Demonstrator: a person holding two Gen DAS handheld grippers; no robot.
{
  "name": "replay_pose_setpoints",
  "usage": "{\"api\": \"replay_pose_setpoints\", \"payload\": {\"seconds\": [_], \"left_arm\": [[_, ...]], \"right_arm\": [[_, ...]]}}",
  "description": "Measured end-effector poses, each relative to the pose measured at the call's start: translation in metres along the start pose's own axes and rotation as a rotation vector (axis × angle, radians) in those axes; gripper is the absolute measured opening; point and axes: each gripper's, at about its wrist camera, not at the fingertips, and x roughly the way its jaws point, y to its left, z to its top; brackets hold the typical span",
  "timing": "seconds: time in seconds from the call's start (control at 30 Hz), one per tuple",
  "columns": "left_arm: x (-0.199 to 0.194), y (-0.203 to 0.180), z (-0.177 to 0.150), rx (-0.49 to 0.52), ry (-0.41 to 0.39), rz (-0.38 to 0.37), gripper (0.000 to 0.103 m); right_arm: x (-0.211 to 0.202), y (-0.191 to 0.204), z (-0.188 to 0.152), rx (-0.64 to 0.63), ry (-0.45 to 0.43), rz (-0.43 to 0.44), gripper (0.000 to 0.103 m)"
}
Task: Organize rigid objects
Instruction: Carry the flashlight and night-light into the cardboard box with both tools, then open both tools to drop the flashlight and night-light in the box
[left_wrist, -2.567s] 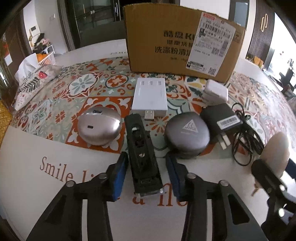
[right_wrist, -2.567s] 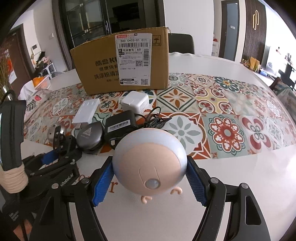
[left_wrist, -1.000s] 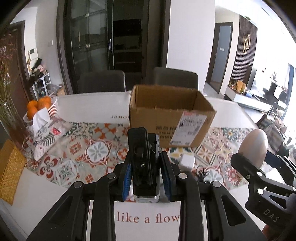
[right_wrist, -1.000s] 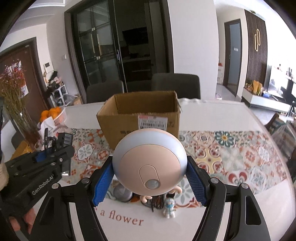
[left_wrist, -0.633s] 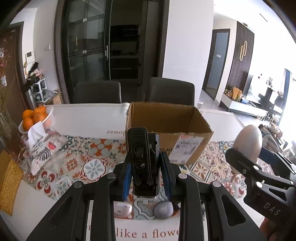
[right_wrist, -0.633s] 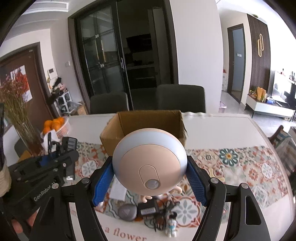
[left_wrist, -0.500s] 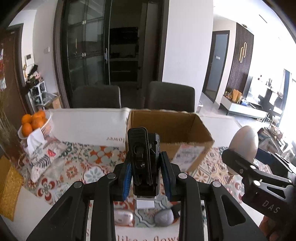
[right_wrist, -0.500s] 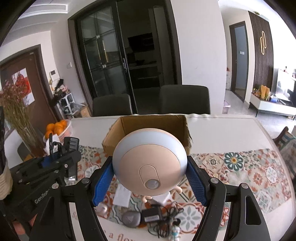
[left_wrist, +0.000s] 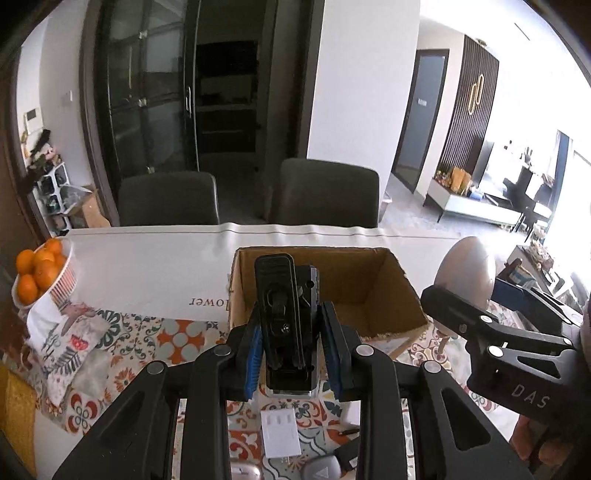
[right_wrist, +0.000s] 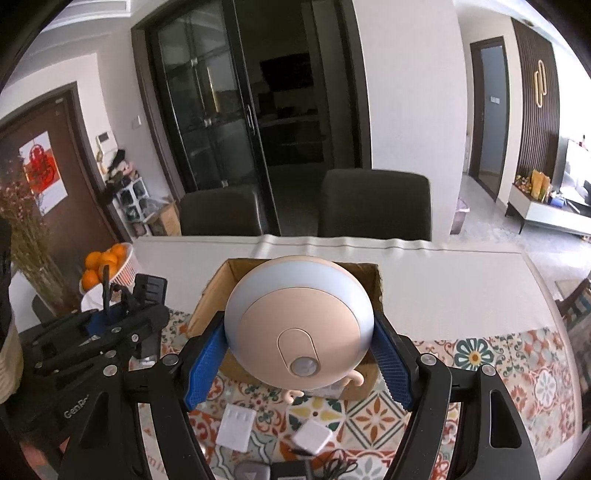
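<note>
My left gripper (left_wrist: 291, 347) is shut on a narrow black device (left_wrist: 282, 317), held in the air in front of an open cardboard box (left_wrist: 373, 291). In the right wrist view my right gripper (right_wrist: 297, 358) is shut on a round pink-and-blue toy lamp (right_wrist: 299, 321) with small feet, held over the same box (right_wrist: 210, 302). The box's inside looks bare where it shows. The right gripper and the lamp (left_wrist: 465, 273) appear at the right of the left wrist view; the left gripper (right_wrist: 122, 317) appears at the left of the right wrist view.
On the patterned runner (right_wrist: 517, 362) below lie a white flat pack (right_wrist: 236, 424), a white charger cube (right_wrist: 312, 437), a black adapter with cable (right_wrist: 295, 470) and grey round cases (left_wrist: 321, 469). A bowl of oranges (left_wrist: 40, 273) stands at the left. Two dark chairs (left_wrist: 328, 192) stand behind the table.
Both grippers have risen and moved forward toward the box with their objects held; the box now shows its open top and the table items have dropped low in both views.
</note>
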Motion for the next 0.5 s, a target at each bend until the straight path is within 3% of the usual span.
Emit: {"api": "replay_pose_setpoints", "payload": {"seconds": [0.5], "left_arm": [[0.077,0.000,0.037,0.057,0.150,0.048,0.029]], "right_arm": [[0.092,-0.030,0.023,0.068,0.241,0.014,0.075]]}}
